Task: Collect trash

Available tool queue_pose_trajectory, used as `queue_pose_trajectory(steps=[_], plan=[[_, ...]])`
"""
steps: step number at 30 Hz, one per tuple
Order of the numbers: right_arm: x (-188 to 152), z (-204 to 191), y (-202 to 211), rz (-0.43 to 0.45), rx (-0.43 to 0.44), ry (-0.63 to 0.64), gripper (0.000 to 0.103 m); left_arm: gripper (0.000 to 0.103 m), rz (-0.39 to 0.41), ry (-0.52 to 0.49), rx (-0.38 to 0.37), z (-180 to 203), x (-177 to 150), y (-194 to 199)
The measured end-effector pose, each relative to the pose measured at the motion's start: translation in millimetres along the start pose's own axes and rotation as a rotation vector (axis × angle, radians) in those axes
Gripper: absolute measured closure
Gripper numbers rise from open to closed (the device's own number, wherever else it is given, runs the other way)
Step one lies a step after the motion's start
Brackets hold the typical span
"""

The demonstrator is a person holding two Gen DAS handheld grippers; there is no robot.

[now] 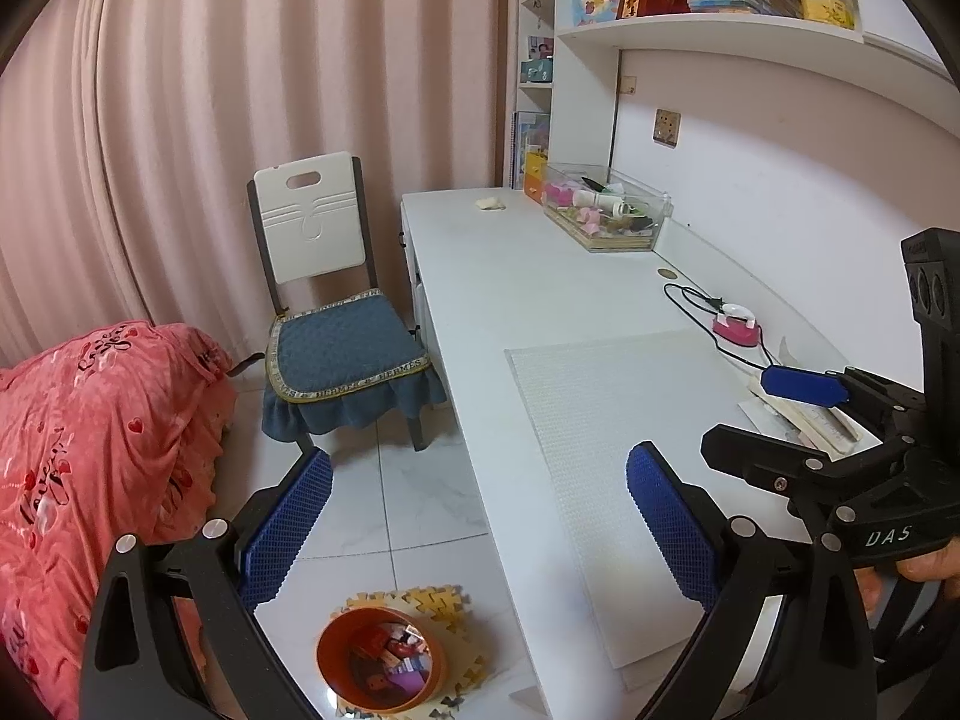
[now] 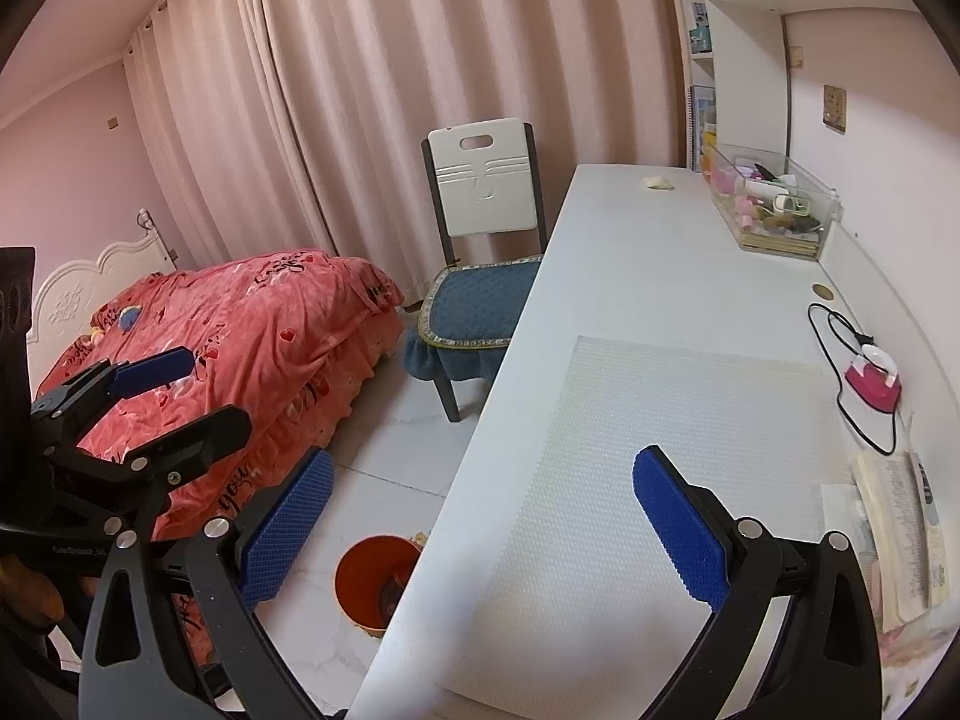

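A small crumpled cream scrap [image 1: 491, 204] [image 2: 658, 182] lies at the far end of the white desk [image 1: 480, 300] [image 2: 630, 276]. On the floor by the desk's near corner stands an orange bin [image 1: 336, 660] [image 2: 360, 576] holding several coloured scraps. My left gripper [image 1: 480, 528] [image 2: 210, 390] hangs open over the floor and desk edge, above the bin, with nothing between its blue pads. To its right, my right gripper [image 2: 480, 528] [image 1: 741, 411] is open and empty over the desk's near end, above a pale textured mat [image 2: 630, 468].
A chair with a blue cushion [image 1: 342, 348] stands at the desk's far left. A bed with a red quilt [image 2: 240, 324] fills the left. On the desk sit a clear box of odds and ends [image 1: 606, 213], a pink mini iron with cord [image 1: 737, 329] and books [image 2: 900, 534].
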State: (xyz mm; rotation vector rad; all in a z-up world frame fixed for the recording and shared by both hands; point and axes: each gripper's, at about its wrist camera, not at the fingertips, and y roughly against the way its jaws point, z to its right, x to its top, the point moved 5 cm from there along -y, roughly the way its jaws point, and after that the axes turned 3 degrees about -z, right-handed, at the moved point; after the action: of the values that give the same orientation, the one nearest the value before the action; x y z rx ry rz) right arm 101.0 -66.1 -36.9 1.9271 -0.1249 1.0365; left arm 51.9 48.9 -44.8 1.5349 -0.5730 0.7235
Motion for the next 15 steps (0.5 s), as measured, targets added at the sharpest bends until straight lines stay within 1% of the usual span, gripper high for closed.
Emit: queue_pose_trajectory(steps=[15], plan=[[-0.8, 0.4, -2.2, -0.001, -0.003, -0.008, 0.005, 0.006, 0.006, 0.004, -0.005, -2.3, 0.6, -0.3]])
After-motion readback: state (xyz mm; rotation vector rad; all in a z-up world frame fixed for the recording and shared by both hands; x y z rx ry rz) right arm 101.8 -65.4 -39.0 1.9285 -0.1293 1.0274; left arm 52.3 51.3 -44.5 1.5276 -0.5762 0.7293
